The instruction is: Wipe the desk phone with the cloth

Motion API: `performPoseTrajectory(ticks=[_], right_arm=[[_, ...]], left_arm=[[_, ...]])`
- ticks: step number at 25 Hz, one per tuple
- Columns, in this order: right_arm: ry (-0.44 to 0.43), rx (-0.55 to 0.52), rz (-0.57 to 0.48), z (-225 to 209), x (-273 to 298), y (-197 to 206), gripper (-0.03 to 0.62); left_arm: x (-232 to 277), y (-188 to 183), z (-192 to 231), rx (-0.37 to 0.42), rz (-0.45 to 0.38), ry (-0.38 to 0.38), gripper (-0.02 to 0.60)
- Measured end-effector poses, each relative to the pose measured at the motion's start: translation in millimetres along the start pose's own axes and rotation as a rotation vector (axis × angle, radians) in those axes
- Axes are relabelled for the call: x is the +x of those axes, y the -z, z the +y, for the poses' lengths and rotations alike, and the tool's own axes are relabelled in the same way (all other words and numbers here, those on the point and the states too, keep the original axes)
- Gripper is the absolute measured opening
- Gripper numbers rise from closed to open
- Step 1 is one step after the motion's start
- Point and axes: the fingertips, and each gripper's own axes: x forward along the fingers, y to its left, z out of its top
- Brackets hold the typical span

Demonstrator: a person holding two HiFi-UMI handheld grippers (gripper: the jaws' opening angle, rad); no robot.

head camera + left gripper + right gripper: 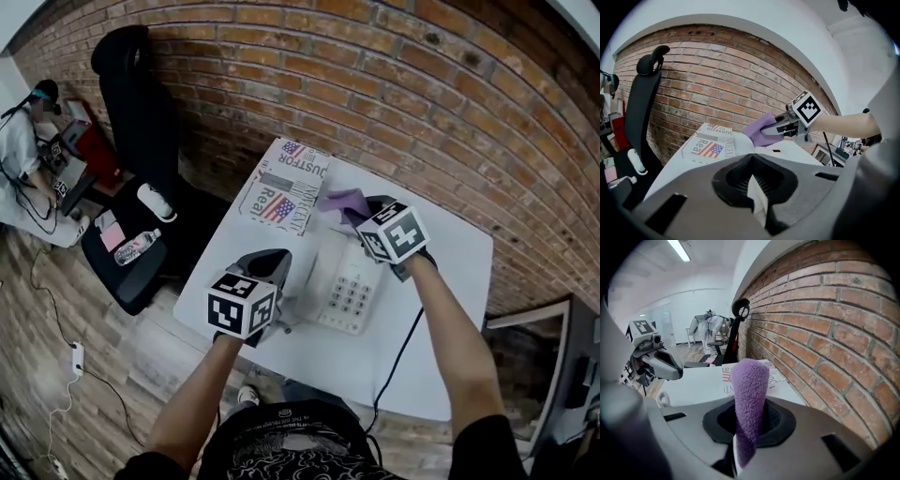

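Brick wall (422,84) backs our white counter (450,258), where the pale push-button desk phone (349,291) lies. Our left gripper (272,261) is closed, apparently empty, just beside it. Our right gripper (361,212) clamps the purple fleecy cloth (340,201) at the phone's far end. Hard wiping could shove the unsteadied phone.

Newspaper (286,192) lies beside desk phone (352,291)
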Motion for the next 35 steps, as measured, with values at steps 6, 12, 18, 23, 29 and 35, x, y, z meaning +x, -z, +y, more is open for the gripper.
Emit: performPoseTrajectory(ticks=[6,12,18,23,29,35], right_arm=[[-0.144,0.006,0.022,8.9,34.0,4.9,0.044],[-0.338,0.104,0.017,23.9,48.8,9.6,0.044],[-0.431,0.174,0.048,31.5,51.7,14.4,0.044],[-0.430,0.200,0.066,25.3,46.7,22.4,0.044],[-0.414,0.218,0.080,17.2,34.8,36.3,0.044],[-0.396,0.246,0.080,9.2,22.4,50.7,0.044]], left_arm=[[4.3,0.1,9.4,-0.021,-0.010,-0.052,0.006],[6.6,4.2,15.1,-0.036,-0.012,-0.089,0.006],[9.9,4.9,14.3,-0.030,-0.009,-0.098,0.006],[13.2,4.3,11.3,-0.021,-0.007,-0.094,0.006],[20.0,2.1,2.5,-0.008,-0.004,-0.075,0.006],[29.6,-0.3,-8.1,0.007,-0.004,-0.043,0.006]])
